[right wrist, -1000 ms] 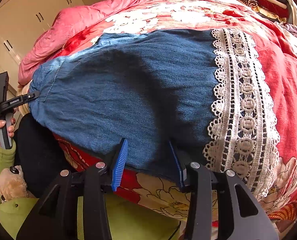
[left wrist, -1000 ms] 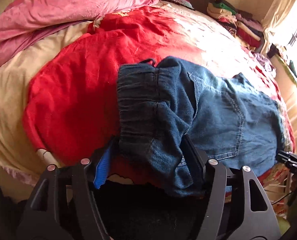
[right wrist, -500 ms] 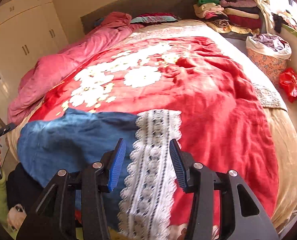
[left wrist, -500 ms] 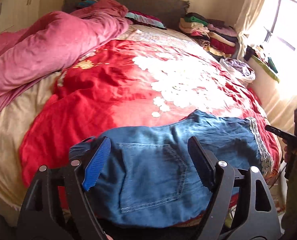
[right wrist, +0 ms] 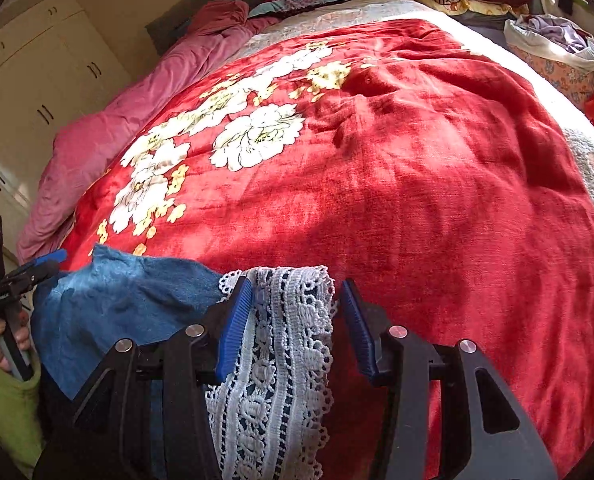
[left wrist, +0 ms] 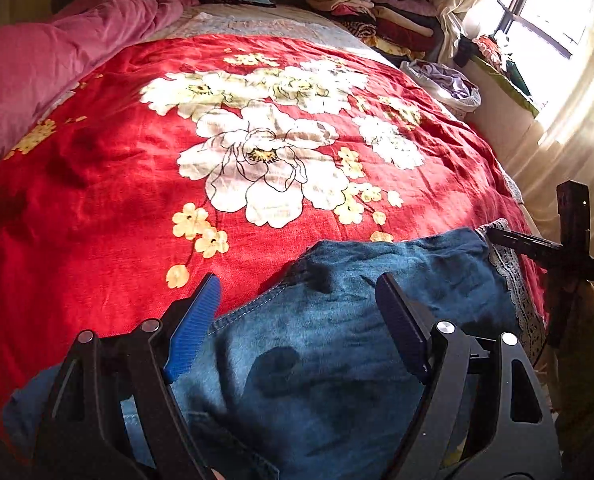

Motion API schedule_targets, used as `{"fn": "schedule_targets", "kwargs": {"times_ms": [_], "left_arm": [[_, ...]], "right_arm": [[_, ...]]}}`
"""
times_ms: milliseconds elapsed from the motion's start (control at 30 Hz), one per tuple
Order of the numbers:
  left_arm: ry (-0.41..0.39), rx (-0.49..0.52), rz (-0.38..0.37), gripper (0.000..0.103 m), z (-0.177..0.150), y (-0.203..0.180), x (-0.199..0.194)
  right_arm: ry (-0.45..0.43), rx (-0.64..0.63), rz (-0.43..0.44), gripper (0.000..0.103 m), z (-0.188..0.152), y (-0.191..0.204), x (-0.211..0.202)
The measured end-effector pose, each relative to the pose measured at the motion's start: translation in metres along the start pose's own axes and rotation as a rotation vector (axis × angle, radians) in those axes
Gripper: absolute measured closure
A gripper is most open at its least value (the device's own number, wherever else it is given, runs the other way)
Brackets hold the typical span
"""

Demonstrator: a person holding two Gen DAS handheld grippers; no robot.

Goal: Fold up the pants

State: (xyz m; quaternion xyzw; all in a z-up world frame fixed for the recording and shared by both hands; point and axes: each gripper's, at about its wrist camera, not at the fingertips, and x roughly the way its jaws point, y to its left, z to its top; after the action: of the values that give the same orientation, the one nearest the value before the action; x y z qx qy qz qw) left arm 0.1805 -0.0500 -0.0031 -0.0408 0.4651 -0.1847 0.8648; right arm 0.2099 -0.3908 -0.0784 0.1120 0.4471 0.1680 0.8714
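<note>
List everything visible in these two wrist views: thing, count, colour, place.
pants: one, blue denim with white lace hem, near bed edge
blanket: one, red with white flowers, over the bed
duvet: one, pink, bunched at the far left
folded clothes: one stack, mixed colours, far corner
basket: one, floral, right of the bed
wardrobe: one, cream, left wall
left gripper: black, blue pads, open above denim
right gripper: black, blue pads, open astride lace
</note>
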Motion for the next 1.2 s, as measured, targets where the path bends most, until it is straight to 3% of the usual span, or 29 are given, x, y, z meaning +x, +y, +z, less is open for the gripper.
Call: {"fn": "schedule_targets", "kwargs": {"times_ms": [167, 267, 333, 400, 500, 833, 933, 1067, 1167, 1200], "left_arm": [[0.031, -0.024, -0.002, 0.031, 0.004, 0.007, 0.032], [0.055, -0.048, -0.018, 0.031, 0.001, 0.009, 0.044], [0.052, -0.005, 0.005, 0.044, -0.001, -0.001, 0.045], [0.047, 0.012, -0.020, 0.080, -0.003, -0.010, 0.043], [0.044, 0.055, -0.006, 0.095, -0.006, -0.022, 0.041], [-0.022, 0.055, -0.008, 0.100, 0.025, -0.026, 0.026], [-0.010, 0.071, 0.026, 0.100, 0.029, -0.029, 0.038], [0.021, 0.049, 0.034, 0.099, 0.016, -0.021, 0.061], [0.027, 0.027, 0.013, 0.096, 0.009, -0.012, 0.070], [0.023, 0.020, 0.005, 0.095, 0.008, -0.010, 0.070]], "right_arm": [[-0.006, -0.050, 0.006, 0.058, -0.005, 0.008, 0.007], [-0.014, -0.075, 0.025, 0.074, -0.008, 0.014, 0.006], [-0.028, -0.092, 0.023, 0.080, -0.009, 0.020, 0.004], [-0.051, -0.117, 0.012, 0.083, -0.010, 0.026, -0.001], [-0.088, -0.137, -0.012, 0.085, -0.010, 0.031, -0.013], [-0.176, -0.218, -0.099, 0.086, 0.025, 0.036, -0.038], [-0.143, -0.222, -0.113, 0.086, 0.036, 0.028, -0.022], [-0.030, -0.188, -0.142, 0.083, 0.032, 0.012, 0.017], [-0.037, -0.138, -0.151, 0.078, 0.028, 0.006, 0.022], [-0.045, -0.138, -0.167, 0.071, 0.028, 0.006, 0.020]]}}
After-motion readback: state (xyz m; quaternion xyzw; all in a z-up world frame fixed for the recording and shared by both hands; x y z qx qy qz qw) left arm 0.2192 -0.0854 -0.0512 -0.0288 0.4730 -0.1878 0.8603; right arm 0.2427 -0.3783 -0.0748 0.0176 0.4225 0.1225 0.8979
